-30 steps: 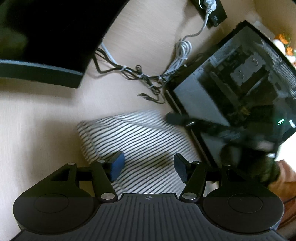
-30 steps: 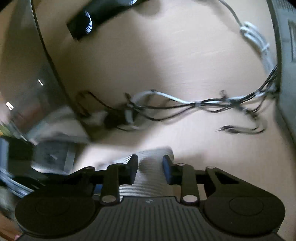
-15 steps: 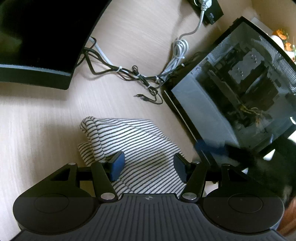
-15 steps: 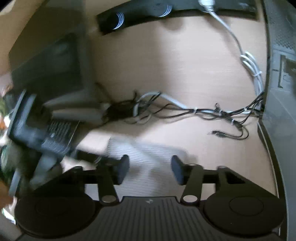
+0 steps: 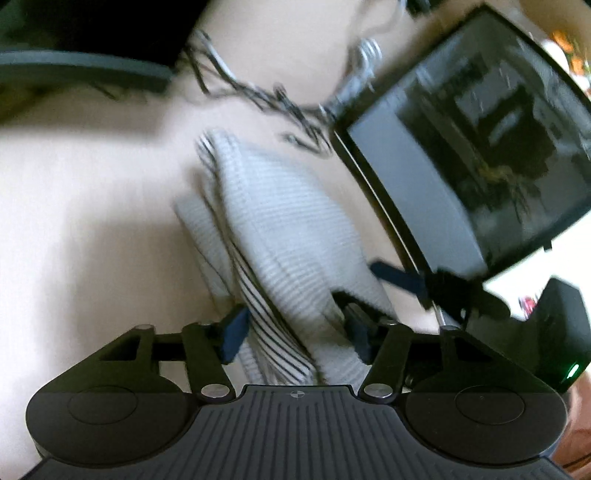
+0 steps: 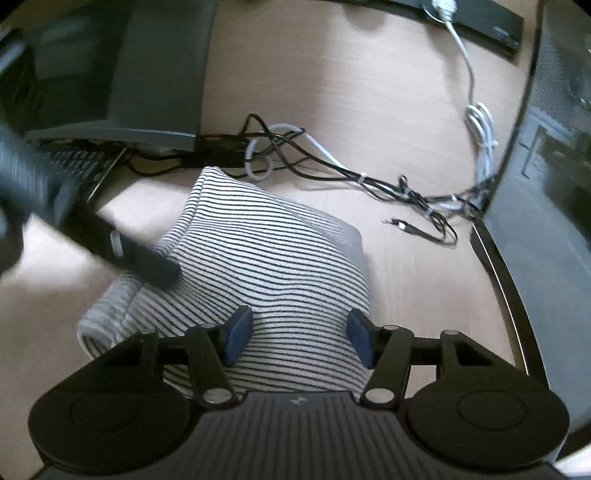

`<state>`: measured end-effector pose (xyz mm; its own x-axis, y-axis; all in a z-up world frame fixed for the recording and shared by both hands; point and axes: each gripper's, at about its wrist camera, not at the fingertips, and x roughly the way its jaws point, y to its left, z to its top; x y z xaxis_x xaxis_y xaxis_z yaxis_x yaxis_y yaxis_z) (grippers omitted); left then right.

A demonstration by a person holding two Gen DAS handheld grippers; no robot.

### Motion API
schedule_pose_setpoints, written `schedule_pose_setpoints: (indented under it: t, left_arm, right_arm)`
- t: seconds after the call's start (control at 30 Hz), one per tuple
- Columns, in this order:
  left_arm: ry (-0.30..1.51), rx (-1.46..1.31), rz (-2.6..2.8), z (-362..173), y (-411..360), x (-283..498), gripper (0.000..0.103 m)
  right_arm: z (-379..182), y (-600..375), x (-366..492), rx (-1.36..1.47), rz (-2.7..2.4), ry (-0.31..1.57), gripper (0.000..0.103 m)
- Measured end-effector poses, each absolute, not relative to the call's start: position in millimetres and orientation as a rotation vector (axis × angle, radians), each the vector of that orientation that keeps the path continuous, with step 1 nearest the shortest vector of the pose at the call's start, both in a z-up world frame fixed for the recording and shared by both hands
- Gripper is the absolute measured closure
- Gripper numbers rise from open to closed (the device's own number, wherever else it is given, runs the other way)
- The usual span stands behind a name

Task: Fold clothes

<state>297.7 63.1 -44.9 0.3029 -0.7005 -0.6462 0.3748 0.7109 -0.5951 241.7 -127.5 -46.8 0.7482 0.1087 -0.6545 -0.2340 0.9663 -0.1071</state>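
A pale wood-grain desk (image 6: 332,92) carries a tangle of black and white cables (image 6: 369,181). Left of the tangle stands a dark monitor (image 6: 147,74); right of it, a glass-sided computer case (image 5: 480,140) (daylight glints off its panel); beyond it, a black power strip (image 6: 480,18).

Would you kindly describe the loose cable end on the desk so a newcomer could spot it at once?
Start at the glass-sided computer case on the right of the pale wooden desk. A tangle of black and white cables runs from its foot toward the monitor. The loose cable end lies right of the striped garment, the only plug lying free, connected to nothing.
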Motion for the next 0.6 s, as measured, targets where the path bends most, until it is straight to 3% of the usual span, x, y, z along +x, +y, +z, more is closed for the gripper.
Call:
schedule_pose_setpoints:
  t: [0.2,0.4,0.6]
  left_arm:
    - [1.017,-0.390,-0.762,-57.1,62.8,285.0,0.049]
    - [1.042,-0.423,-0.811,-61.0,37.8,266.6,0.050]
    - [0.869,-0.441,-0.686,-6.1,68.4,262.1,0.053]
  right_arm:
    - [-13.6,-156.8,219.7,-0.023,0.186,0.747,0.045]
    - [-20.1,-148.0,216.9,-0.229,0.237,0.766,0.044]
    - [-30.3,-167.7,219.7,-0.223,0.321,0.710,0.037]
